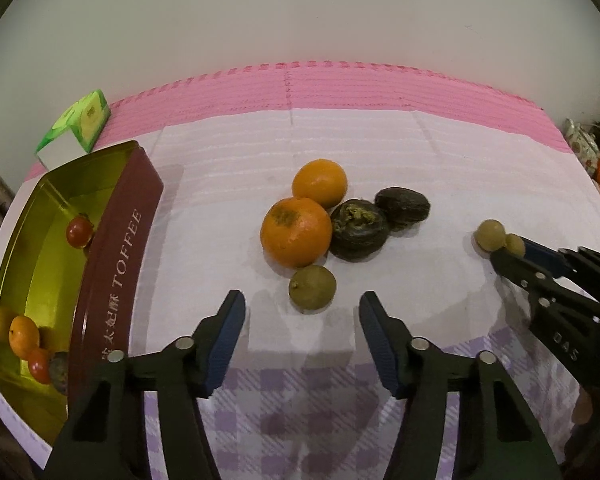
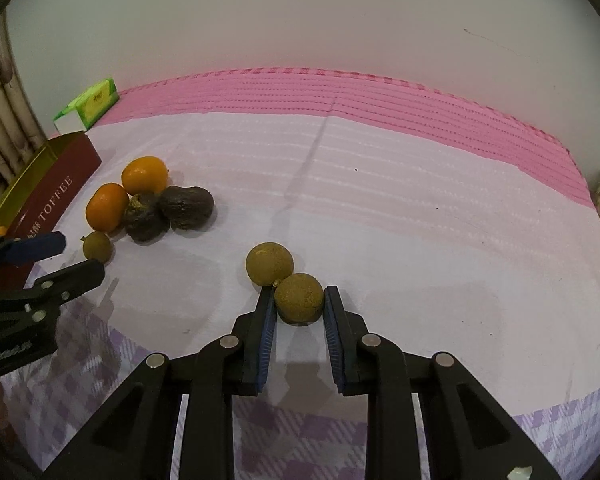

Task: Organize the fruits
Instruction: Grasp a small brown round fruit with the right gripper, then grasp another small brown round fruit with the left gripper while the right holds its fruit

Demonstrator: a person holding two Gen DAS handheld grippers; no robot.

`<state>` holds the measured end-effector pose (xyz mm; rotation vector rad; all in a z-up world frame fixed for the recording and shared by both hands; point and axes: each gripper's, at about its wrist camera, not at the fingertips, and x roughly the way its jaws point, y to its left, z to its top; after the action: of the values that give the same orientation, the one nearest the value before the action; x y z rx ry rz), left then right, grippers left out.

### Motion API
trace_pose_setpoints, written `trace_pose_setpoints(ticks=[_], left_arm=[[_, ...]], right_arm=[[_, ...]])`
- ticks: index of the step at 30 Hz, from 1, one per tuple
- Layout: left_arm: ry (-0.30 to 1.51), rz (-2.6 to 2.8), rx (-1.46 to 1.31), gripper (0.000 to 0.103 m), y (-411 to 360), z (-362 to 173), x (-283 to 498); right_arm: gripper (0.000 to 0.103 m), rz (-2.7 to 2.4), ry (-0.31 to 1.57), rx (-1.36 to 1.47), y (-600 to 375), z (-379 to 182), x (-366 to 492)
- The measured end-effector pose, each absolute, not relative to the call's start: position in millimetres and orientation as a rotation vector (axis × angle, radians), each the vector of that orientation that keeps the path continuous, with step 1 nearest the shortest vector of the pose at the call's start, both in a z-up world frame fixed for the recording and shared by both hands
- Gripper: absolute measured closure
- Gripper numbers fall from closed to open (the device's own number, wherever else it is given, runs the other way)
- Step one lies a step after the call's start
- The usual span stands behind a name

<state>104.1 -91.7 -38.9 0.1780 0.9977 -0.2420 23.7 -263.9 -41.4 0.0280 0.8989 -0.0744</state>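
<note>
My left gripper (image 1: 303, 300) is open, and a small olive-brown round fruit (image 1: 312, 288) lies on the cloth just past its fingertips, untouched. Behind that fruit sit two oranges (image 1: 296, 231) and two dark wrinkled fruits (image 1: 359, 229) in a cluster. In the right wrist view my right gripper (image 2: 299, 294) is shut on a brown round fruit (image 2: 299, 298), pads pressing both its sides. A twin fruit (image 2: 269, 263) touches it at the far left. A dark red toffee tin (image 1: 116, 280) at the left holds cherry tomatoes (image 1: 79, 232), a small orange (image 1: 23, 337) and a dark fruit.
A green and white carton (image 1: 78, 126) stands behind the tin near the wall. The white cloth (image 2: 420, 220) lies over a pink mat (image 2: 340, 92) against the wall. Patterned objects sit past the table's right edge (image 1: 584, 148). The left gripper (image 2: 78, 256) shows at the right wrist view's left side.
</note>
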Motion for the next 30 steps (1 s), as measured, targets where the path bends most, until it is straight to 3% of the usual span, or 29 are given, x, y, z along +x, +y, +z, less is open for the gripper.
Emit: trace_pose_setpoints(ticks=[12, 30], left_arm=[[0.982, -0.229, 0.15, 0.077, -87, -49, 111], [0.993, -0.189, 0.164, 0.078, -74, -47, 100]], right_arm=[[0.08, -0.097, 0.877, 0.028, -261, -44, 21], [0.08, -0.135, 0.868, 0.027, -256, -44, 21]])
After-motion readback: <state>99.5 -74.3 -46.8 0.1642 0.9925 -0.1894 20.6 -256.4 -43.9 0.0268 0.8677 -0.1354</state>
